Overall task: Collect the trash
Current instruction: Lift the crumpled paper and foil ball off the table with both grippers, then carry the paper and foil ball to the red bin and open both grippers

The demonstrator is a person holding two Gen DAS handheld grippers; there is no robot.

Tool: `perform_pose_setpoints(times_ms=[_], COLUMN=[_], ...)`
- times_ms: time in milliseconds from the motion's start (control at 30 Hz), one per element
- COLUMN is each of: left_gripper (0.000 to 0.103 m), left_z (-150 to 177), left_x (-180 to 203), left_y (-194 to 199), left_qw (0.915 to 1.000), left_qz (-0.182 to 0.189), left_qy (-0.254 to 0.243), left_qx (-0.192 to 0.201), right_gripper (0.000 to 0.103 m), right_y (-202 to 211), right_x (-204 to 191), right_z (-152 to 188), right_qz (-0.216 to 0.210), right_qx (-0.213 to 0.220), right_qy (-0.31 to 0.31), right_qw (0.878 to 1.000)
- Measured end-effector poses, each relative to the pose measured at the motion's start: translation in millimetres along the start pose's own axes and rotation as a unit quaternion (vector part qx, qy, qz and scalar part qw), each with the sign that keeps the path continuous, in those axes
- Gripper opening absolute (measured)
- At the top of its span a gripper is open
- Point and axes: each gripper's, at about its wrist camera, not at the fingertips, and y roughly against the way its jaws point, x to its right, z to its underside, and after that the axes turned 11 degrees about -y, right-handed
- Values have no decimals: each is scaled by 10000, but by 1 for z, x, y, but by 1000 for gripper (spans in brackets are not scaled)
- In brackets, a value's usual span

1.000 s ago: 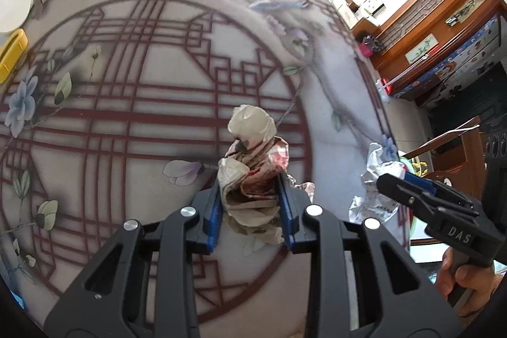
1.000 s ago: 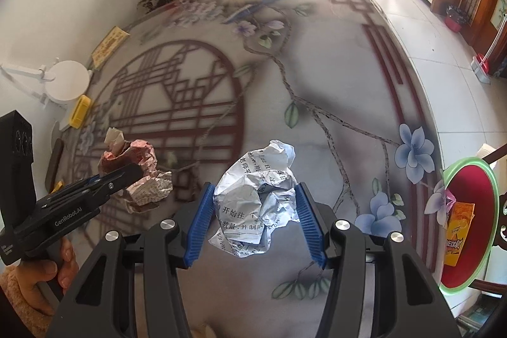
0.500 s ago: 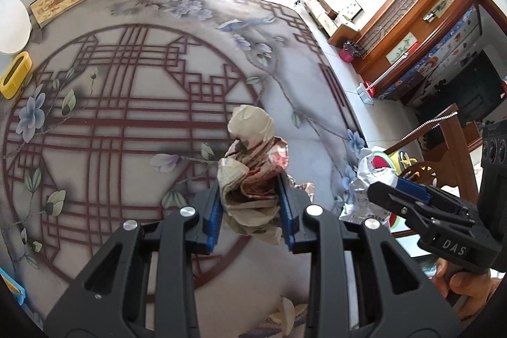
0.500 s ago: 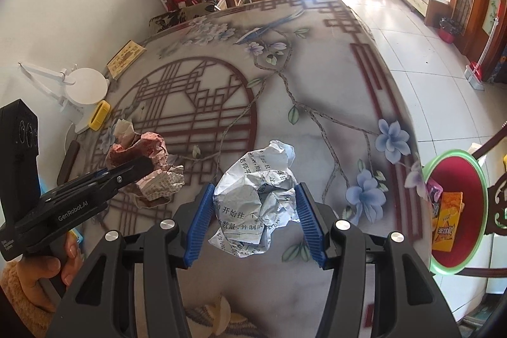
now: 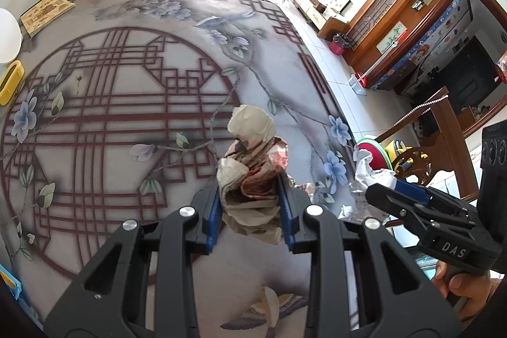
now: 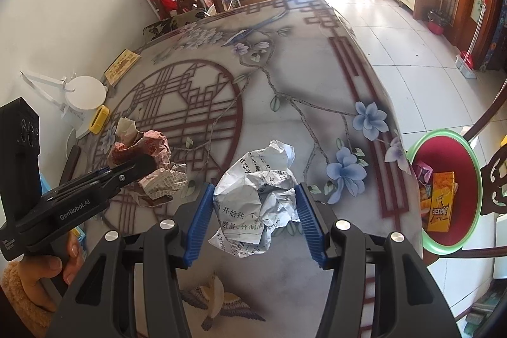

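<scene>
My left gripper (image 5: 250, 211) is shut on a crumpled brown and red wrapper (image 5: 250, 176) and holds it above the patterned table (image 5: 111, 103). The same wrapper (image 6: 142, 160) shows at the left of the right wrist view, clamped in the left gripper (image 6: 139, 170). My right gripper (image 6: 253, 211) is shut on a crumpled ball of white printed paper (image 6: 256, 195), also off the table. That paper (image 5: 370, 176) and the right gripper (image 5: 380, 195) appear at the right of the left wrist view. A green-rimmed red bin (image 6: 443, 192) with several packets inside stands past the table's right edge.
A white round stand (image 6: 85, 92), a yellow block (image 6: 99, 119) and a tan booklet (image 6: 122, 65) lie along the table's far left side by the wall. Wooden chairs stand at the far end and on the right by the bin. Tiled floor runs to the right.
Both grippers have risen and drifted toward the table's right edge, each keeping its crumpled piece. The table looks further away and the bin is nearer to the right gripper.
</scene>
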Motion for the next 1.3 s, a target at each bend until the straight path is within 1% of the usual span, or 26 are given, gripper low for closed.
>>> perform_pose_setpoints(times_ms=[300,533,733,1100,1233,1300], left_gripper=[30,30,30,30,30,30], left_z=[-1,-9,-15,-21,-26,-30], left_x=[26,55,83,130,152,167], left_y=[-3,-6,-11,-30,-39,-45], left_qw=[9999,9995,9988,9975,9965,9953], left_qz=[13,30,69,120,176,277], left_qy=[-133,-319,-478,-687,-818,-925], left_qx=[15,75,111,51,8,-23], right_gripper=[52,52,52,52,52,52], right_y=[14,28,38,58,67,72], right_x=[24,51,78,133,159,177], right_z=[2,1,1,-1,-7,-12], right_qz=[6,-3,10,58,138,246], right_qx=[79,193,253,380,491,593], right_qy=[-135,-273,-427,-690,-848,-961], right_qw=[9999,9994,9988,9969,9951,9933])
